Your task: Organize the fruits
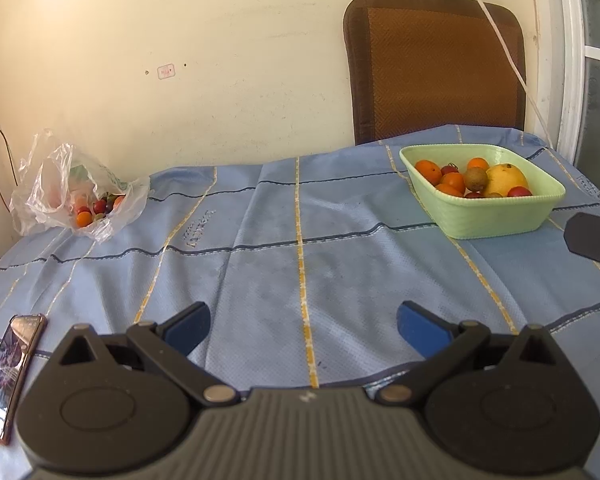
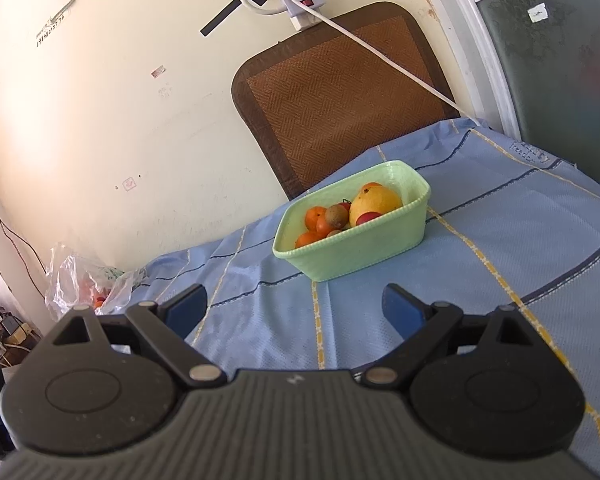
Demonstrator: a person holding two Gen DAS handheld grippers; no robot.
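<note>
A pale green basket (image 1: 488,216) stands at the back right of the table and holds oranges, small red fruits, a kiwi and a yellow mango (image 1: 504,179). It also shows in the right wrist view (image 2: 364,252). A clear plastic bag (image 1: 64,184) with more small fruits (image 1: 96,210) lies at the back left; it also shows in the right wrist view (image 2: 84,284). My left gripper (image 1: 303,326) is open and empty above the cloth, well short of both. My right gripper (image 2: 296,310) is open and empty, just in front of the basket.
A blue checked cloth (image 1: 260,240) covers the table. A phone (image 1: 8,372) lies at the near left edge. A brown chair back (image 1: 436,68) stands behind the basket against the wall. A white cable (image 1: 508,56) hangs from a power strip. Part of the other gripper (image 1: 592,236) shows at the right.
</note>
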